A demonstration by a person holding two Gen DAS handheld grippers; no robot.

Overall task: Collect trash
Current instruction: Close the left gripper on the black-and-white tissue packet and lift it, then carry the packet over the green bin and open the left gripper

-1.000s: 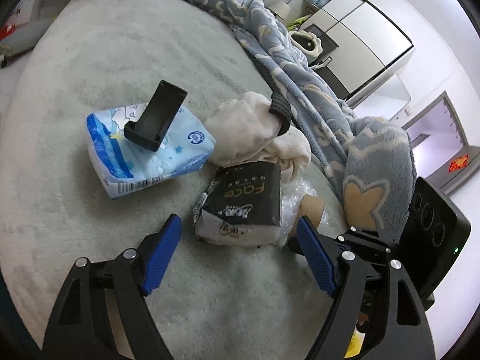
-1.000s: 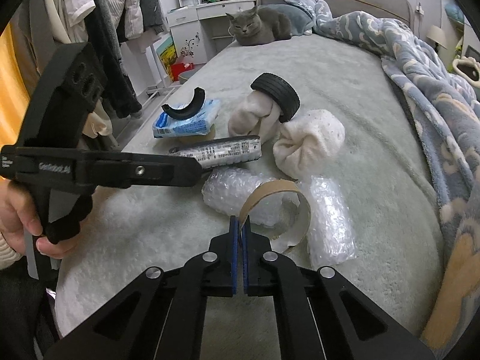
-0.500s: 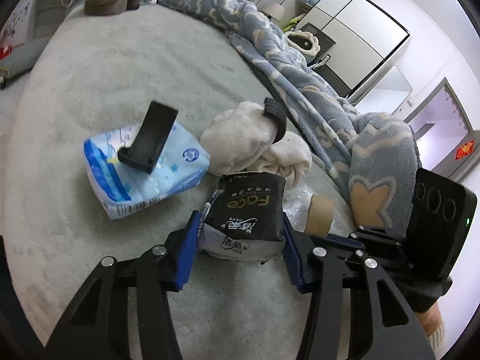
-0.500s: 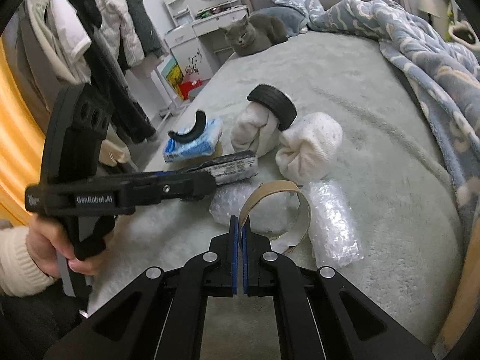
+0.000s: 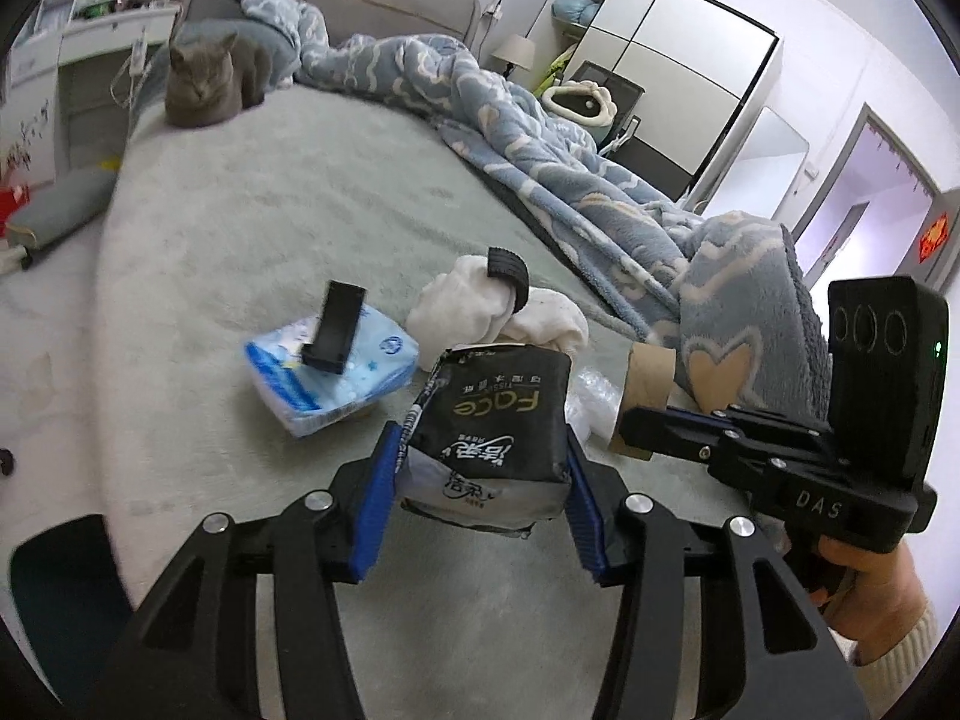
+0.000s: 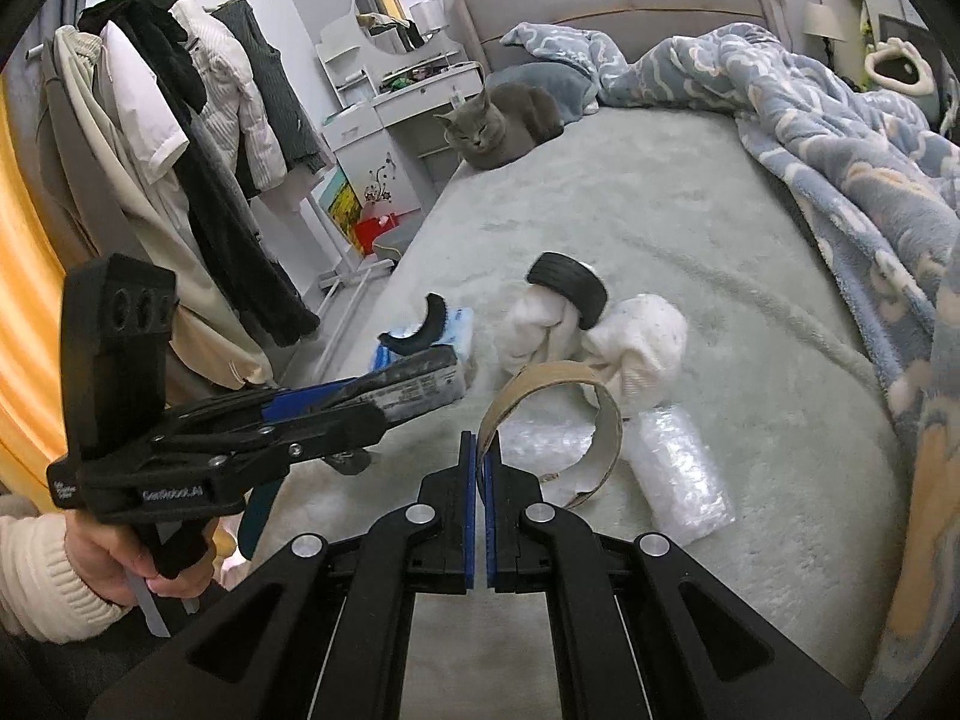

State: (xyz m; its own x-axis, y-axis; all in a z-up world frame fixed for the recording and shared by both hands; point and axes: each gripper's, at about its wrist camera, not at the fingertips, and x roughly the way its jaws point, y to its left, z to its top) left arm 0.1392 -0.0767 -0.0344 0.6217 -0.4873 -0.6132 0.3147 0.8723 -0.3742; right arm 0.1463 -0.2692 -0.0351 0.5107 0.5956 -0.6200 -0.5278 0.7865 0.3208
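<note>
Bedroom: 1 bed [image 5: 252, 222] with a grey-green cover fills both views, 1 blue patterned blanket [image 5: 540, 138] bunched along its far side, wardrobe behind it, clothes rack [image 6: 180, 138] and white dresser on the other side. 1 grey cat [image 6: 498, 126] lies at the head end, well apart from the clutter.

Clutter sits near the foot edge: 2 white socks [image 6: 600, 330] bundled together with 1 small black tyre [image 6: 570, 288] touching the upper one; 1 blue tissue pack [image 5: 330, 378] with 1 black curved plastic piece [image 5: 336, 330] resting on top; 2 bubble-wrap pieces [image 6: 684, 468] lying just under the cardboard ring.

Left gripper [image 5: 480, 480]: jaws part-way closed, blue pads pressing both sides of 1 black tissue packet [image 5: 492, 426], which is now off the cover. 1 s ago the jaws stood wide with the packet lying on the bed between them; they have since closed on it and come up.

Right gripper [image 6: 480, 468]: jaws fully closed, pinching the wall of 1 brown cardboard tape ring [image 6: 564, 420], same grip as before. Ring is raised slightly; it hangs over the bubble wrap, partly blocking sight of it.

Each gripper shows in the other's camera; 1 hand [image 6: 114, 558] in a cream knit sleeve holds the left one.
</note>
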